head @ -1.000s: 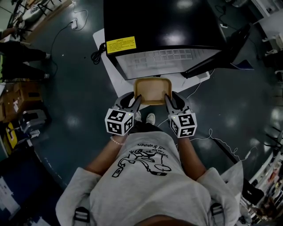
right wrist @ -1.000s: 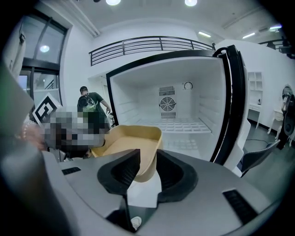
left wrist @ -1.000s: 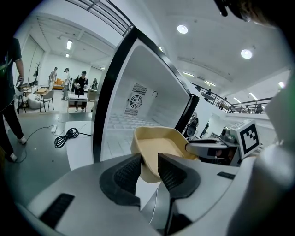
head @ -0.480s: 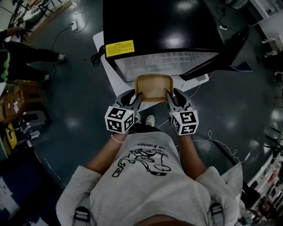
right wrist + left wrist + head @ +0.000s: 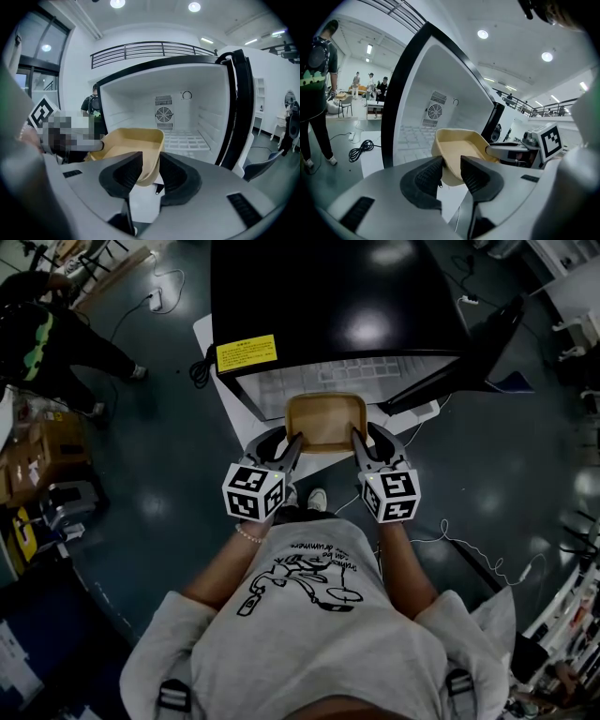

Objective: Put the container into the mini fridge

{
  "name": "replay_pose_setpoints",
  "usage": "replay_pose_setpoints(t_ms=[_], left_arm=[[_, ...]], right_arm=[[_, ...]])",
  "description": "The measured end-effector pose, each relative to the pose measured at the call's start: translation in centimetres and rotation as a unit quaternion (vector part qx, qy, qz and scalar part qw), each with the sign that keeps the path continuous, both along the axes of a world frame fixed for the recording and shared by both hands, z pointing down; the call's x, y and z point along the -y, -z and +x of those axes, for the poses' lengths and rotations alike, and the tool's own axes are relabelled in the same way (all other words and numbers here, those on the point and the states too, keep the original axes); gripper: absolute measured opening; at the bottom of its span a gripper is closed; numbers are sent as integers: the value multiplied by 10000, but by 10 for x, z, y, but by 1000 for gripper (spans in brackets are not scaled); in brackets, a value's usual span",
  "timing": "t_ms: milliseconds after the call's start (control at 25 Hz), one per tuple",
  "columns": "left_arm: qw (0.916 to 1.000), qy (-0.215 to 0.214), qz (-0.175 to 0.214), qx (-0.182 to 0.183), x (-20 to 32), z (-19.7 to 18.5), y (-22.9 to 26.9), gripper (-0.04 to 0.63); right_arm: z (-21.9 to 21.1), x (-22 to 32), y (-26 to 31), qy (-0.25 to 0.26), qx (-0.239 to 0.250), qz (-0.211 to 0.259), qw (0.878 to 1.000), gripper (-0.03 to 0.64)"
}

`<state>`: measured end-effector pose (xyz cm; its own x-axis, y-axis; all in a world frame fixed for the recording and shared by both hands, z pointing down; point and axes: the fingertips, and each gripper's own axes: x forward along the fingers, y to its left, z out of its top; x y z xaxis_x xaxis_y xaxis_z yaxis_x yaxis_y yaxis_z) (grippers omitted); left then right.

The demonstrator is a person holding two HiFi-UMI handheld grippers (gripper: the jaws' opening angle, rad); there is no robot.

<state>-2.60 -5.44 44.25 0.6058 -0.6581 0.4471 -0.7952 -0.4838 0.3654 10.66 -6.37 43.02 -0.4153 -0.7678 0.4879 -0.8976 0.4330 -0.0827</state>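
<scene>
The container (image 5: pixel 325 420), a shallow tan tray, hangs in the air at the front edge of the mini fridge (image 5: pixel 337 296), held level between both tools. The left tool (image 5: pixel 293 442) pinches the tray's left wall near its near corner, one jaw inside the rim and one outside. The right tool (image 5: pixel 357 437) pinches the right wall in the same way. In the left gripper view the pads of the left tool (image 5: pixel 451 164) press on the wall of the container (image 5: pixel 459 143). In the right gripper view the right tool (image 5: pixel 150 166) grips the container (image 5: pixel 133 140) likewise.

Compared with a second ago, the tray has gone forward. Its far edge then stopped short of the opening; now it reaches over the front of the white wire shelf (image 5: pixel 347 371). Both tools have travelled with it, their grip unchanged. The fridge door (image 5: pixel 469 352) stands open at the right as before. The fan grille (image 5: pixel 163 114) shows on the back wall of the compartment.

The bystander in dark clothes (image 5: pixel 37 334) has shifted along the upper left edge of the head view. A coiled black cable (image 5: pixel 199 371) lies on the floor by the fridge's left front corner.
</scene>
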Motion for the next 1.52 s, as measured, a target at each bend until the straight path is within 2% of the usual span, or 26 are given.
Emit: replay_pose_setpoints(t_ms=[880, 1520], left_arm=[[9997, 71, 229, -74, 35, 17, 16, 146], [9994, 159, 298, -79, 66, 24, 16, 164]], right_arm=[[10, 40, 14, -73, -57, 218, 9997, 121], [9, 76, 23, 20, -150, 380, 9992, 153]])
